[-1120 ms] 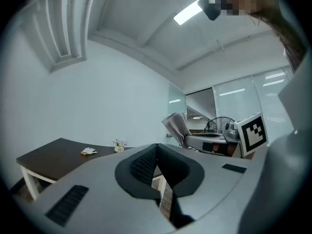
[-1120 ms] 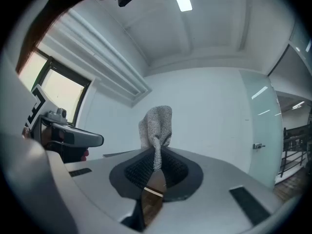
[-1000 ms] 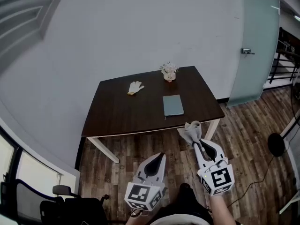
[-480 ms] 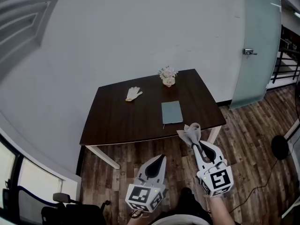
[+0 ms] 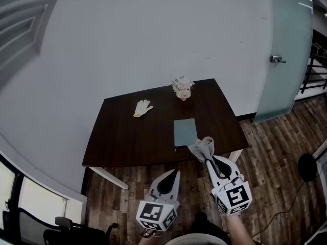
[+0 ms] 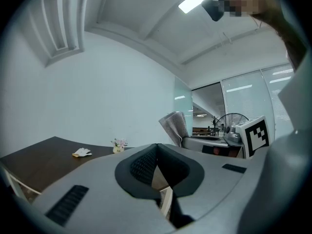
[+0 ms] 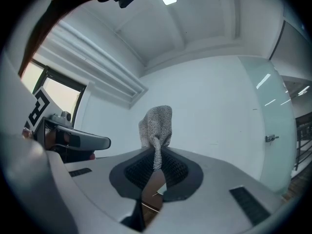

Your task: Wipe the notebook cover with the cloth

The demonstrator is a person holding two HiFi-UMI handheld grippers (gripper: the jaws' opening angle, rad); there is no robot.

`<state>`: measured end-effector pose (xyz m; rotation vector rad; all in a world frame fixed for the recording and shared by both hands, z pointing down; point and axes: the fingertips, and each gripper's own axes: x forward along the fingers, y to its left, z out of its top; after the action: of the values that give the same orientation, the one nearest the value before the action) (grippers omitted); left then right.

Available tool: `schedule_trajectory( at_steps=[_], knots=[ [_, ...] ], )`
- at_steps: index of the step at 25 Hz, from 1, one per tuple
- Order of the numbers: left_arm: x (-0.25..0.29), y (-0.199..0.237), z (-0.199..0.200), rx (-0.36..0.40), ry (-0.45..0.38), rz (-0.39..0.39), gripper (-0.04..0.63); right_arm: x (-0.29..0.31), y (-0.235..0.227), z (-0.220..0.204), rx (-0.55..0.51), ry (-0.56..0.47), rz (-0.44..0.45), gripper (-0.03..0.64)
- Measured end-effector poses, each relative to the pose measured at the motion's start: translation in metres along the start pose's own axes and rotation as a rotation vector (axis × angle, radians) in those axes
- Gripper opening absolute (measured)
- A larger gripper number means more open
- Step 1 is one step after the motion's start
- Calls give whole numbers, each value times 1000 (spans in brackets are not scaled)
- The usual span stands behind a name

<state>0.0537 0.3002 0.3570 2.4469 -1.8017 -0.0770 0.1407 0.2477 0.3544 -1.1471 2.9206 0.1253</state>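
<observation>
Right now your right gripper is clenched on the cloth. The cloth is a grey bunch pinched at its waist, standing up out of the closed jaws. Your left gripper has its jaws pressed together on nothing.

The notebook lies flat and closed on the dark table, and everything else is best placed from it. In the head view the cloth shows just off the notebook's near right corner, so the cover lies ahead of that gripper and slightly to its left. How high the cloth rides above the tabletop cannot be judged from these views.

The notebook's long axis runs away from you, its far short edge aimed roughly at the flower pot beyond it. A glove lies well apart from the notebook, off its far left corner.

Your right gripper is the nearer one. The left sits further back from the notebook's near edge, on its left side.

Wiping looks not yet begun. The next move likely calls for carrying the cloth forward and down onto the near edge, then stroking along the long axis.
</observation>
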Motion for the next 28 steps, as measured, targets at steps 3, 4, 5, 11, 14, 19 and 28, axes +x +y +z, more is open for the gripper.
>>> schedule_trajectory(
  at_steps=[3,4,5,11,14,19,28],
  knots=[
    [26,6,0,-4,7,12,18,18,-19,-2,11,4,29,40],
    [33,8,-1,-6,10,17,18,24,-24,-3,11,6,38,40],
    [40,10,-2,-9,12,23,18,29,-29,-5,10,8,47,40],
    [76,18,-8,-26,13,63,18,54,-57,-14,10,17,100,41],
    [89,21,-11,-27,19,78,18,65,-67,-18,12,25,116,41],
    [103,32,-15,-33,33,98,18,85,-75,-24,10,40,134,40],
    [132,74,-22,-49,62,98,18,136,-85,-36,15,62,125,40]
  ],
)
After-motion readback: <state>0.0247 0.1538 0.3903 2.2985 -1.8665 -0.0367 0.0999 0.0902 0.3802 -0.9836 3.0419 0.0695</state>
